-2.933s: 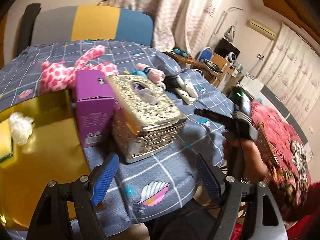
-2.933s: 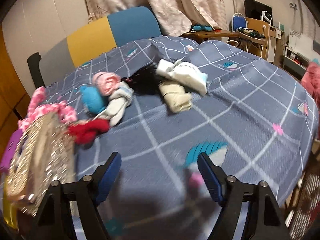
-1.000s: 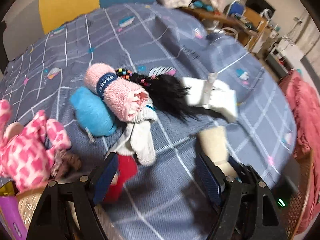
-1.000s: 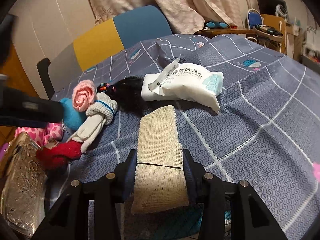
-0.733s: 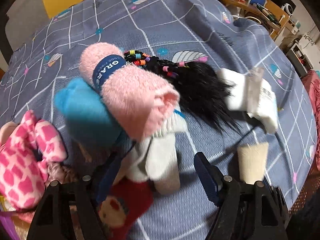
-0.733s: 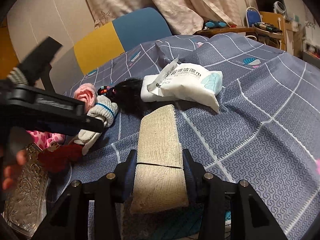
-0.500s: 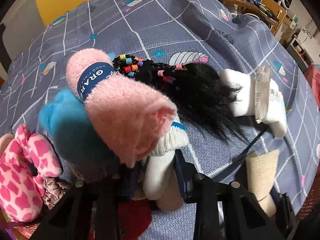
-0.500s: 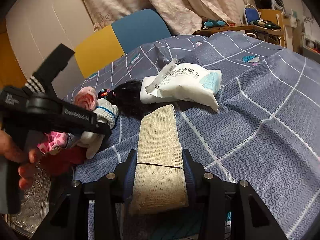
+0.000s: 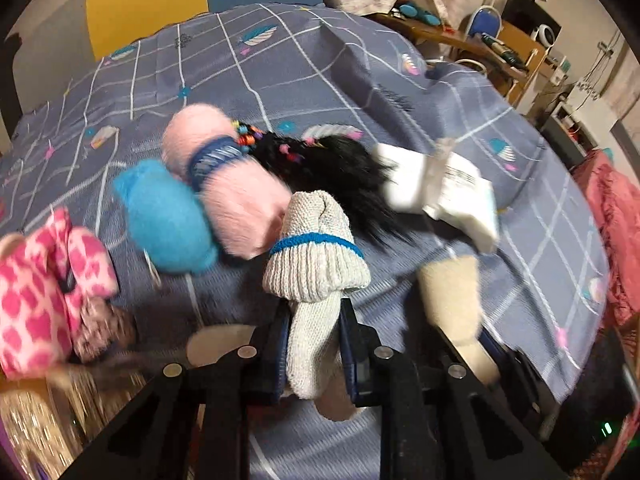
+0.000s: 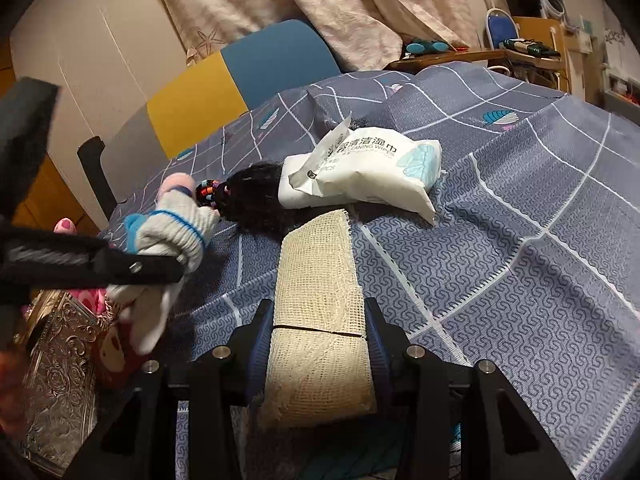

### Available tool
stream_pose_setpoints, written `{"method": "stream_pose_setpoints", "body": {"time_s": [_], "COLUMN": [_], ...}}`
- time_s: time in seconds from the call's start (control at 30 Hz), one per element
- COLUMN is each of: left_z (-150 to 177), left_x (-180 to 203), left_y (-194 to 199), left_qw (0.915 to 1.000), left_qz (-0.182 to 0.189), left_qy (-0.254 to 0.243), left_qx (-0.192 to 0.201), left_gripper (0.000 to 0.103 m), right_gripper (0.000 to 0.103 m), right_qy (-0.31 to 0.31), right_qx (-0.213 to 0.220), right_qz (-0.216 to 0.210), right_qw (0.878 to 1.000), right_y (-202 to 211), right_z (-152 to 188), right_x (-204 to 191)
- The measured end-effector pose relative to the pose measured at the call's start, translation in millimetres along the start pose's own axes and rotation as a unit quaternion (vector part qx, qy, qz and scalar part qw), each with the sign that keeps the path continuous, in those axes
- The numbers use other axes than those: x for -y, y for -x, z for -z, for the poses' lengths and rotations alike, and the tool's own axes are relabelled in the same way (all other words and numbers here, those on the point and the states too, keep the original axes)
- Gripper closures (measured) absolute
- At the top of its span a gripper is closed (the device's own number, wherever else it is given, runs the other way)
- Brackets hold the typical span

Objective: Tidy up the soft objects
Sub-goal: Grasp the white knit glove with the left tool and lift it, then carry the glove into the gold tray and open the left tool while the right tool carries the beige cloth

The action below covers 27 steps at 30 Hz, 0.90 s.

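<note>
Pinching the white sock [image 9: 316,280] low on its foot, the left gripper [image 9: 314,354] has just clamped on it above the tablecloth [image 9: 328,68]; the cuff flops forward and could snag the pink yarn [image 9: 236,196]. Beside it, the right gripper [image 10: 320,344] clamps a beige mesh cloth [image 10: 320,304].

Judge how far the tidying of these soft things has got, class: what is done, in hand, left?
Done: nothing visibly sorted yet. In hand: left gripper has just closed on the white sock; right gripper clamps the beige cloth. Left: pink roll, blue roll, wipes pack.
</note>
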<state>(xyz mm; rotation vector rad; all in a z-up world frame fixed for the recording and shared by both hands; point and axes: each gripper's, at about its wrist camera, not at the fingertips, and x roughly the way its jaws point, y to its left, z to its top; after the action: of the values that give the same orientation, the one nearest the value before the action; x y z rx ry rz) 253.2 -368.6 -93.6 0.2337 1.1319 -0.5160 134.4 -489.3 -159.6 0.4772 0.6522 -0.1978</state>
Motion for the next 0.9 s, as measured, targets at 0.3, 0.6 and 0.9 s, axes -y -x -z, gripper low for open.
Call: {"method": "stream_pose_setpoints", "body": {"time_s": [0.3,0.6,0.9], "left_z": [44,91,131], "left_x": [4,-2,-29], "left_y": [29,97,158], "left_qw": [0.9983,0.9893,0.9805], "left_qz": [0.056,0.133,0.153], "left_qy": [0.015,0.008,-0.014], "left_qx": [-0.003,0.059,0.123], "left_gripper": [0.082,0.082,0.082], "right_gripper": [0.059,0.059,0.059], "right_qy": [0.009,0.010,0.027], "right_qx": [-0.003,-0.003,-0.009], "right_qz": [0.012,0.014,0.035], "right_qw": [1.000,1.000,0.999], "right_y": [-2,-2,-3], "right_z": [-1,-1,-1], "right_x": [-3,-4,-11]}}
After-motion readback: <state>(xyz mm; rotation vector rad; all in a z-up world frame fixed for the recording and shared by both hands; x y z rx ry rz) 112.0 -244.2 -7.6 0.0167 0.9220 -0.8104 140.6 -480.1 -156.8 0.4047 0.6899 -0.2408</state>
